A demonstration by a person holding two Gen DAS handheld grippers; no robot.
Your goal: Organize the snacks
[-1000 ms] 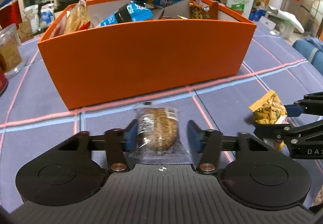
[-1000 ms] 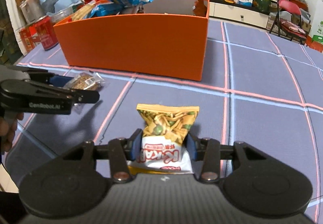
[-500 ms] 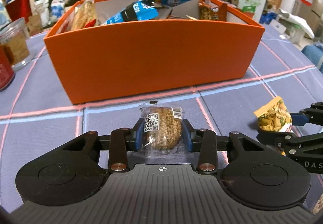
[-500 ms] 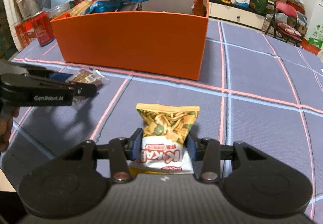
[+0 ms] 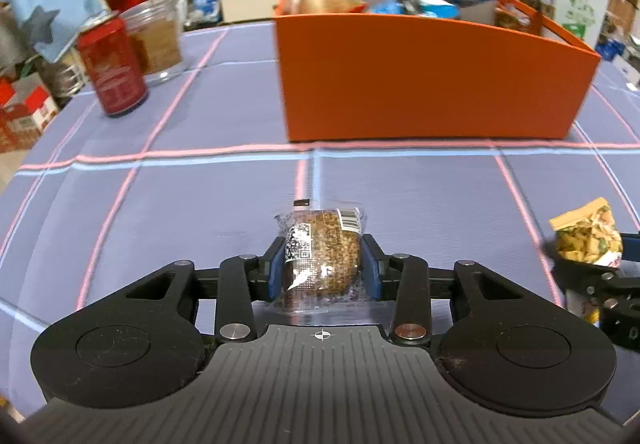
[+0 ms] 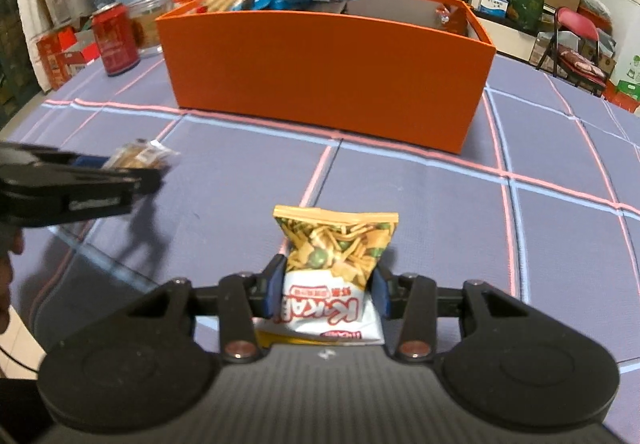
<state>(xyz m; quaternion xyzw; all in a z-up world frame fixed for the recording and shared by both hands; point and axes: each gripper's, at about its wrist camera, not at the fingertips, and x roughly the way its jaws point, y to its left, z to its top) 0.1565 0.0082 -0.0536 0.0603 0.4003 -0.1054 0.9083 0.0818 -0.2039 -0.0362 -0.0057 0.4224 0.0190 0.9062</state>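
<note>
Purple checked tablecloth (image 5: 200, 203) lies under my grippers. My left gripper (image 5: 323, 267) clamps the wrapped seed cake (image 5: 320, 258), long axis toward 12 o'clock; my right gripper (image 6: 329, 290) squeezes the snack bag (image 6: 334, 244), upright. At 12 stands the orange box (image 6: 328, 83).

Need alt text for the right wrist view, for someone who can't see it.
The right gripper holds a yellow-and-white snack bag between its fingers above a purple grid tablecloth. Behind stands an orange bin with snacks inside; at left, the left gripper holds a clear-wrapped snack.
</note>
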